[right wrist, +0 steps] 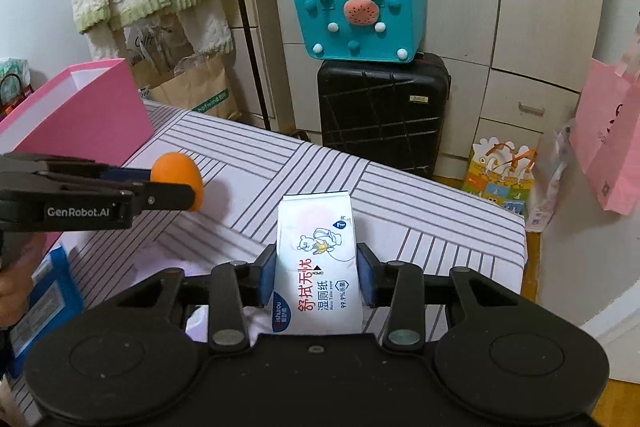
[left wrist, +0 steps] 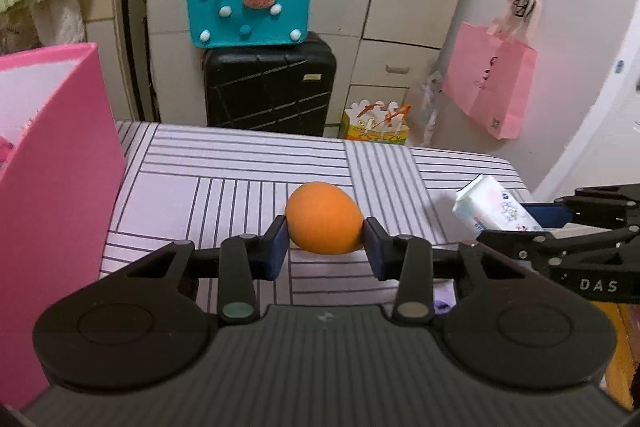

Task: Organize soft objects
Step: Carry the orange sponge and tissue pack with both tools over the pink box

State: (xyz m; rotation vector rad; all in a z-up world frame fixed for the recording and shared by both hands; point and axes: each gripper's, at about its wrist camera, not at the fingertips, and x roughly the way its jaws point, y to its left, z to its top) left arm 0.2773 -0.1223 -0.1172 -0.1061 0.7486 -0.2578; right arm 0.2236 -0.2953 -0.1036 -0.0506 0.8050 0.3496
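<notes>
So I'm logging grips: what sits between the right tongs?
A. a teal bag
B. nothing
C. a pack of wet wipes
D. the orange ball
C: in the right wrist view the right tongs pinch the white wet wipes pack from both sides.

The left gripper (left wrist: 325, 245) has a wide black body with fine ribs and a small pale mark in the middle. At 9 and 3 o'clock sit two round black discs. Two black link arms end in round metal-coloured pins, one greenish, one grey. The fingers (left wrist: 276, 251) carry dark blue pads. From the other camera, its side shows the white marking "GenRobot.AI".

The right gripper (right wrist: 318, 275) has the same black shape, grey pins and blue pads (right wrist: 267, 277). Seen from the side, it bears white letters "DAS" and small silver screws.
</notes>
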